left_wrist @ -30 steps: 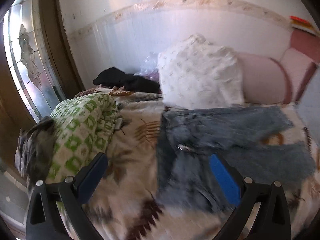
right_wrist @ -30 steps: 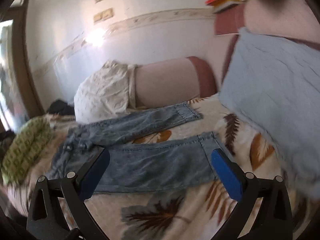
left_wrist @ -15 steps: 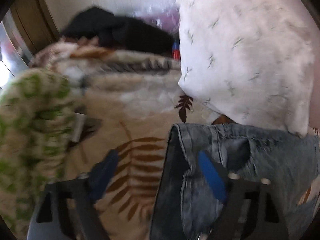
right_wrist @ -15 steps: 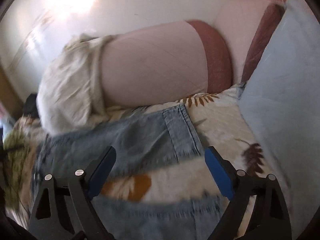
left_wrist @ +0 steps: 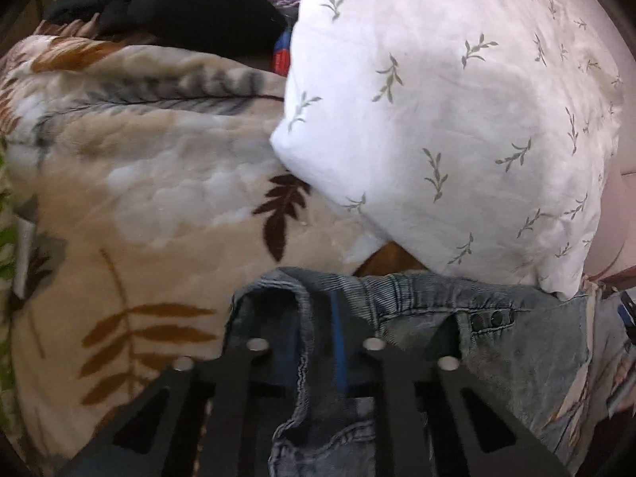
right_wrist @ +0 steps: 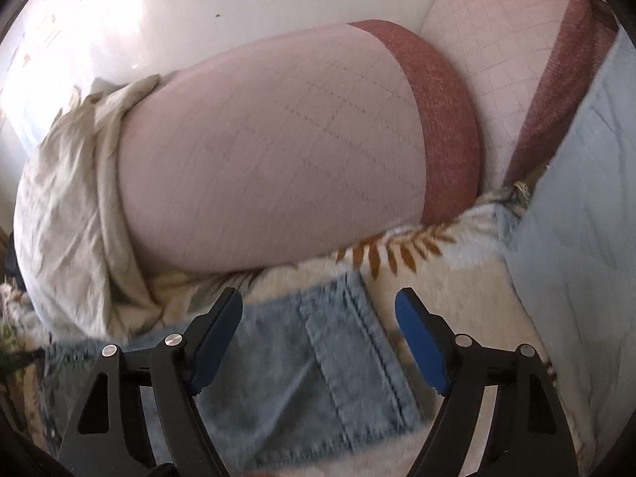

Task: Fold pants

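Note:
The light blue jeans lie flat on a leaf-patterned blanket [left_wrist: 159, 198]. In the left wrist view my left gripper [left_wrist: 314, 318] is shut on the jeans' waistband [left_wrist: 302, 302], whose edge is pinched between the blue pads at the waist's corner. The waist button area [left_wrist: 485, 320] lies to the right. In the right wrist view my right gripper [right_wrist: 318, 318] is open, its blue pads on either side of the cuff [right_wrist: 342, 342] of one jeans leg, just above the cloth.
A white leaf-print pillow [left_wrist: 457, 119] lies right behind the waistband. Black clothing [left_wrist: 171, 4] is at the back left. A pink bolster with a red band [right_wrist: 278, 151] and a pale blue cushion [right_wrist: 584, 198] hem in the cuff end.
Both grippers moved forward and down to the jeans. The left went to the waist corner and closed on the waistband. The right went to the leg cuff and stays open.

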